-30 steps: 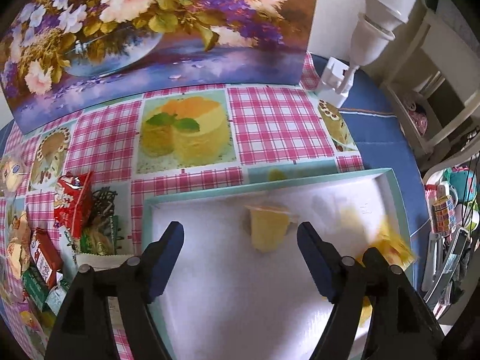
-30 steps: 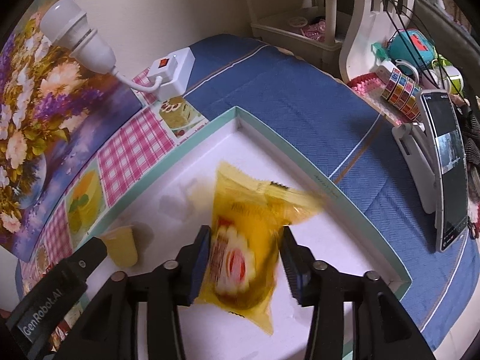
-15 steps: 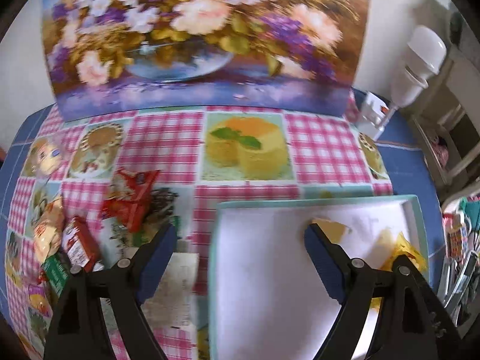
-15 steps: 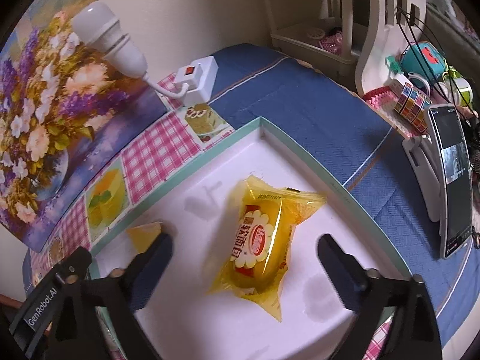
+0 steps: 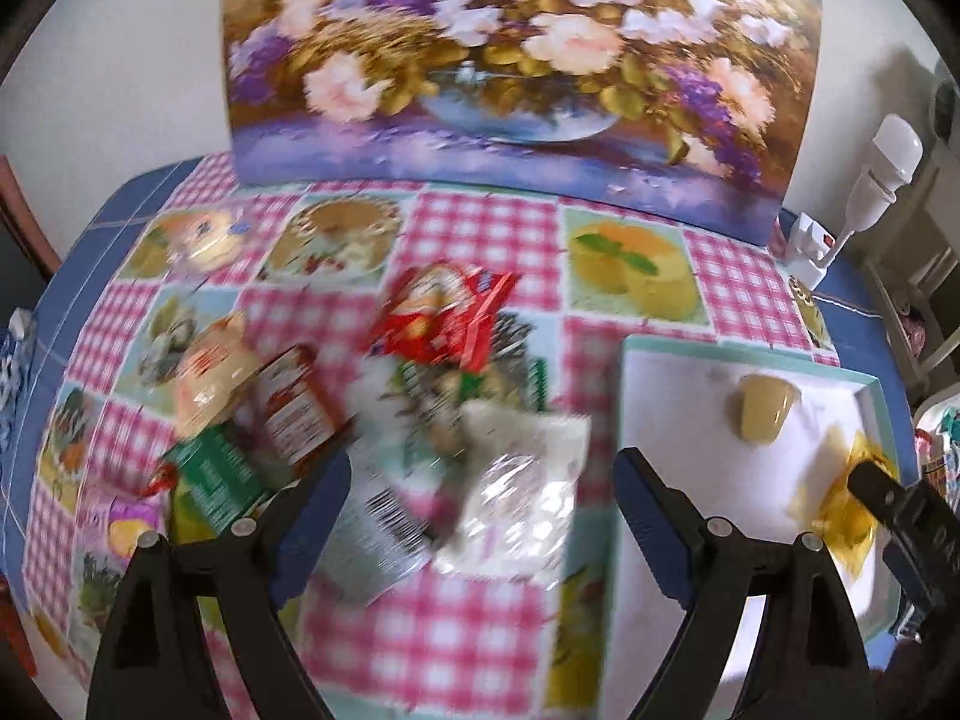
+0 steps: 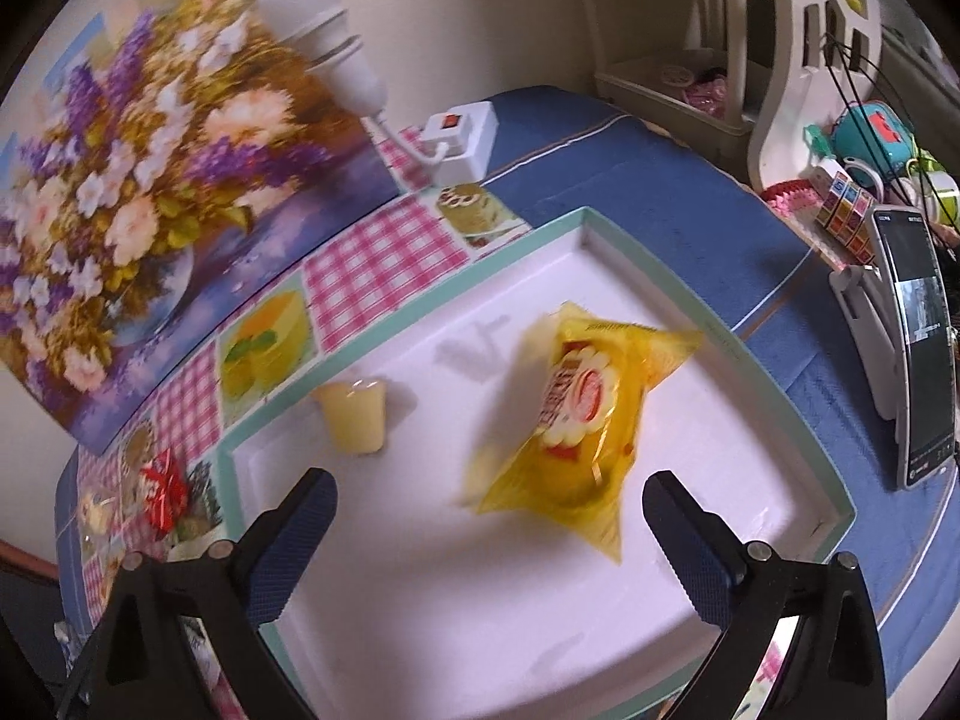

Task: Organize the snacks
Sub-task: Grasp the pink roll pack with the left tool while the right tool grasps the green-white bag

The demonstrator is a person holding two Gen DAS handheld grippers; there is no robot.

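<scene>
Both tongs gape empty: right tongs [image 6: 489, 546] just opened over yellow snack pack [image 6: 579, 414] lying mid-frame in the tray [image 6: 774, 360]; it looks light, crinkly, slippery, so pinch across its middle

Left tool [image 5: 483, 492] angled downward, jaws wide, just opened further, right tool [image 6: 489, 516] jaws spread, empty
</scene>
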